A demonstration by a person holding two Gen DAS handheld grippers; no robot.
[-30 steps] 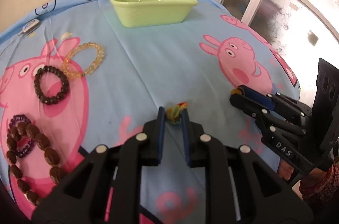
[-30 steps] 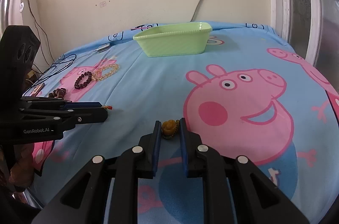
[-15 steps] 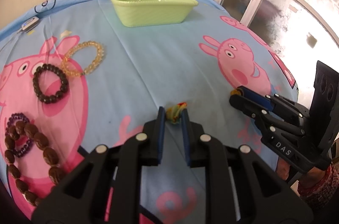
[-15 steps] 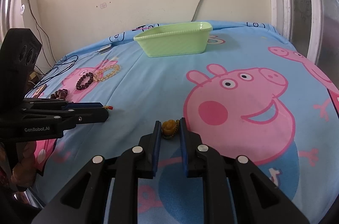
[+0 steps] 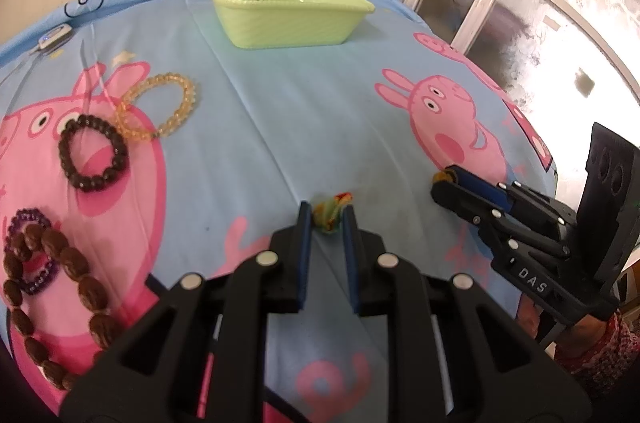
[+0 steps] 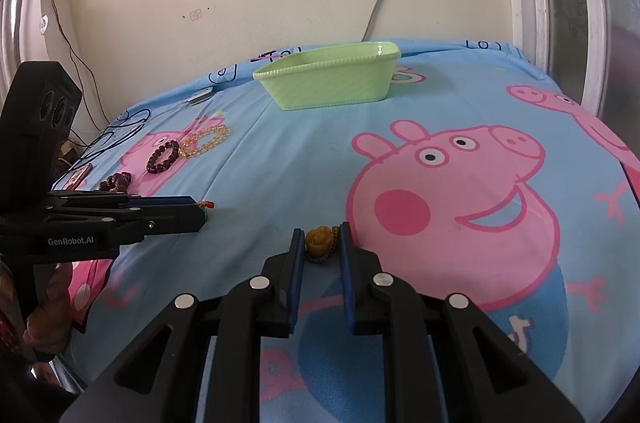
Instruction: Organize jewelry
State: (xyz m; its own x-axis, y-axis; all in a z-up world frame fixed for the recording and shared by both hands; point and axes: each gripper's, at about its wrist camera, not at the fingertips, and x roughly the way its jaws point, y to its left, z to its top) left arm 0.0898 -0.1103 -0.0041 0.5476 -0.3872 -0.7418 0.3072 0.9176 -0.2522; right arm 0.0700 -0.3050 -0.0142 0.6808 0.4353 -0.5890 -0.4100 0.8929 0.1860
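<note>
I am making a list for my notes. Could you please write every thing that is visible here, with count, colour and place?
Tray: one, light green, far end of the sheet.
Yellow bracelet: one, clear amber beads, left side.
Dark bracelet: one, dark brown, touching the yellow one.
Purple bracelet: one, near left, under the brown strand.
Brown bead strand: one, large beads, near left.
Bedsheet: one, blue with pink pigs.
Left gripper: shut on a small multicoloured piece.
Right gripper: shut on an amber flower piece.
</note>
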